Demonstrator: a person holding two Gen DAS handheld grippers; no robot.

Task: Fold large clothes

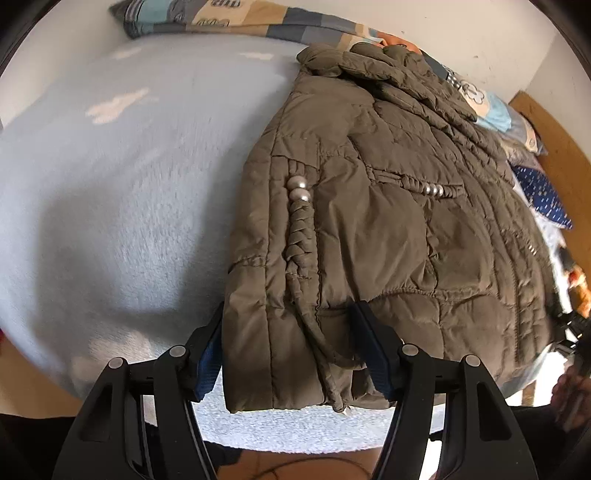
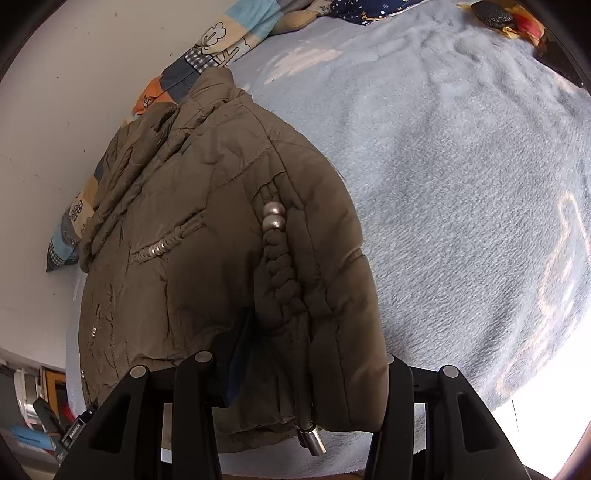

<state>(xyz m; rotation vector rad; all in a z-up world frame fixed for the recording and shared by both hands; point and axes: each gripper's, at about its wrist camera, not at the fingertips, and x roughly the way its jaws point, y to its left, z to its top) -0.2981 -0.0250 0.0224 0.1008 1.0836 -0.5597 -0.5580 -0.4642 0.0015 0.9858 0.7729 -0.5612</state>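
A puffy, quilted olive-brown jacket (image 1: 388, 206) with braided cords and silver beads (image 1: 299, 188) lies folded on a fluffy pale blue blanket (image 1: 122, 192), its far end against a patchwork pillow (image 1: 207, 16) by the white wall. The left gripper (image 1: 291, 354) stands spread around the jacket's near hem, whose left edge lies against the left blue-padded finger (image 1: 208, 360). The right gripper (image 2: 310, 373) straddles the same hem; whether its pads press the fabric cannot be told.
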